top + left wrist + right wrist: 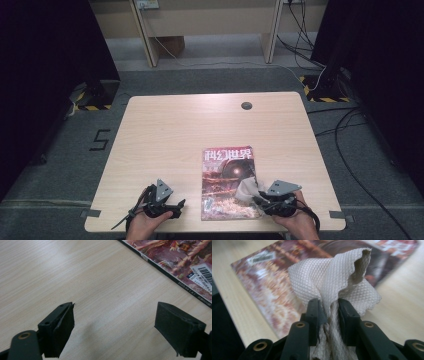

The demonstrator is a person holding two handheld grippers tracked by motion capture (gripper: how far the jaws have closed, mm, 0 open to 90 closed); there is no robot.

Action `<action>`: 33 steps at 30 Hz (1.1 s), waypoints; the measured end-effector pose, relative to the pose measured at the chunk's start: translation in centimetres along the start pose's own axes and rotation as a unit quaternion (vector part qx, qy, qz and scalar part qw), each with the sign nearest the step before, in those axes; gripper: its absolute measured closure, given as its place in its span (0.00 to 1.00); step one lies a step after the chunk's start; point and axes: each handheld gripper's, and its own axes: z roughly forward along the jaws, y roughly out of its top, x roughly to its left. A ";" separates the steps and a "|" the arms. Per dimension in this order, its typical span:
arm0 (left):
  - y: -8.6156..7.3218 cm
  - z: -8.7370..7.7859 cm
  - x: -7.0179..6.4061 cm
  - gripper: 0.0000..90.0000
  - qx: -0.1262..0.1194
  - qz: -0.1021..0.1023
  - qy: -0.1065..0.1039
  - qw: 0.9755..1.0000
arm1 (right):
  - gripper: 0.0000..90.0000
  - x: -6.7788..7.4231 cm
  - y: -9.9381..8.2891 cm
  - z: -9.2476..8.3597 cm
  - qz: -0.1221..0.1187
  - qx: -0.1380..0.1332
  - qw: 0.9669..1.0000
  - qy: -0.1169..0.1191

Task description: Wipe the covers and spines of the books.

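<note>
One crumpled beige quilted cloth (337,282) is clamped in the right gripper (329,310), held above the near right corner of one glossy reddish magazine (227,182) lying flat on one pale wooden table (165,130). Left gripper (115,327): jaws apart, holding nothing, beside the magazine.
</note>
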 end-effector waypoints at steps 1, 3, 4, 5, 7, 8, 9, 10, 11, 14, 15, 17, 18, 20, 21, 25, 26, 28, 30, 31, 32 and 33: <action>0.0 0.0 0.0 0.17 0.000 -0.001 0.000 1.000 | 0.80 -0.3 0.0 -0.2 0.006 -0.004 1.000 -0.003; 0.0 0.1 -0.1 0.17 0.000 -0.001 -0.003 1.000 | 0.80 -1.2 0.0 -0.8 0.017 -0.015 1.000 -0.020; 0.0 0.1 -0.1 0.17 -0.001 0.000 -0.003 1.000 | 0.80 -1.6 -0.1 -1.1 0.023 -0.020 0.999 -0.032; 0.0 0.1 -0.1 0.17 0.000 0.001 -0.004 1.000 | 0.80 -2.0 -0.1 -1.3 0.024 -0.024 0.998 -0.043; 0.0 0.1 -0.1 0.17 0.000 0.001 -0.004 1.000 | 0.80 -2.8 -0.3 -1.8 0.031 -0.027 0.997 -0.061; 0.0 0.1 -0.1 0.17 0.000 0.001 -0.004 1.000 | 0.80 -3.2 -0.5 -2.0 0.036 -0.027 0.996 -0.071; 0.0 0.1 -0.1 0.17 0.001 0.001 -0.005 1.000 | 0.80 -3.7 -0.6 -2.2 0.042 -0.026 0.996 -0.079; 0.0 0.1 -0.1 0.17 -0.001 0.000 -0.004 1.000 | 0.80 -4.2 -0.8 -2.4 0.052 -0.029 0.995 -0.086; 0.0 0.1 -0.1 0.17 -0.001 0.000 -0.004 1.000 | 0.80 -4.7 -1.0 -2.6 0.056 -0.026 0.994 -0.093; 0.0 0.1 -0.1 0.18 -0.001 0.001 -0.004 1.000 | 0.80 -6.0 -1.6 -2.9 0.075 -0.024 0.990 -0.113; 0.0 0.1 -0.1 0.17 0.000 0.001 -0.005 1.000 | 0.80 -6.4 -1.9 -3.1 0.078 -0.022 0.989 -0.121; 0.0 0.1 -0.1 0.17 -0.001 0.001 -0.005 1.000 | 0.80 -6.9 -2.1 -3.2 0.083 -0.019 0.988 -0.132; 0.0 0.1 -0.1 0.17 -0.001 0.001 -0.005 1.000 | 0.80 -7.2 -2.3 -3.2 0.080 -0.015 0.987 -0.139; 0.0 0.1 -0.1 0.17 -0.001 0.001 -0.005 1.000 | 0.80 -7.5 -2.4 -3.2 0.083 -0.013 0.986 -0.146; 0.0 0.1 -0.1 0.17 0.000 0.001 -0.005 1.000 | 0.80 -7.6 -2.5 -3.2 0.085 -0.009 0.985 -0.148; 0.0 0.1 -0.1 0.17 -0.001 0.000 -0.005 1.000 | 0.80 -8.1 -2.9 -3.0 0.086 0.004 0.984 -0.159; 0.0 0.0 -0.1 0.17 0.001 0.001 -0.001 1.000 | 0.80 -8.2 -2.9 -3.0 0.086 0.006 0.983 -0.160; 0.0 0.1 -0.1 0.17 -0.001 0.000 -0.006 1.000 | 0.79 -8.4 -3.0 -2.8 0.089 0.010 0.983 -0.162; 0.0 0.1 -0.1 0.17 -0.001 0.001 -0.006 1.000 | 0.79 -8.6 -3.1 -2.6 0.089 0.016 0.983 -0.162; 0.0 0.1 -0.2 0.17 -0.001 0.002 -0.007 1.000 | 0.79 -8.7 -3.1 -2.6 0.089 0.017 0.982 -0.164; 0.0 0.1 -0.2 0.17 0.000 0.003 -0.007 1.000 | 0.79 -8.8 -3.2 -2.5 0.089 0.019 0.982 -0.165; 0.0 0.1 -0.2 0.17 0.000 0.003 -0.007 1.000 | 0.78 -8.9 -3.2 -2.5 0.090 0.021 0.982 -0.164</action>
